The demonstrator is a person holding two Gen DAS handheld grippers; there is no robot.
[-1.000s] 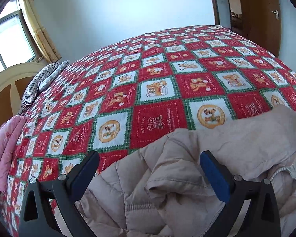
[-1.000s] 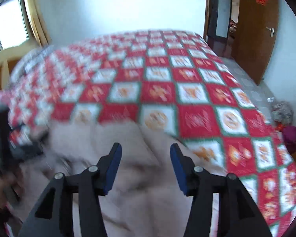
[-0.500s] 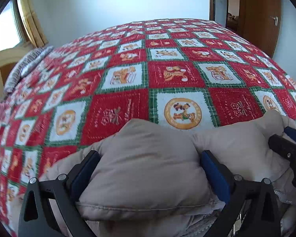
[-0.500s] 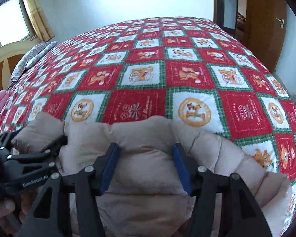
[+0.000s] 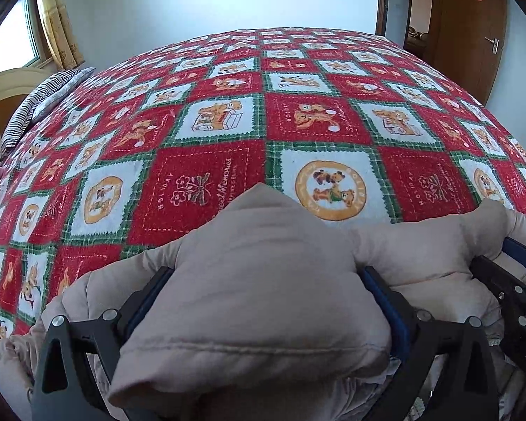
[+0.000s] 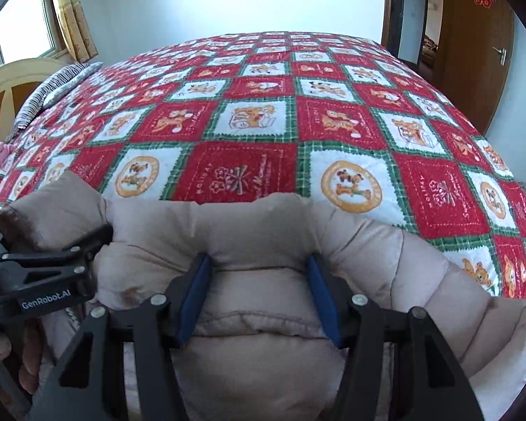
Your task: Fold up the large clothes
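So the bed's red-and-white checked quilt (image 5: 263, 133) fills the room, wooden door (image 6: 473, 52) beyond its far right corner. The beige puffer jacket (image 6: 263, 224) lies bunched at the quilt's near edge; left gripper (image 5: 263, 291) and right gripper (image 6: 259, 291) each pinch a padded fold, side by side.

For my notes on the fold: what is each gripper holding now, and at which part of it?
Both hold the beige padded jacket by its stitched hem edge: the left gripper on a bunched corner, the right gripper further along it.
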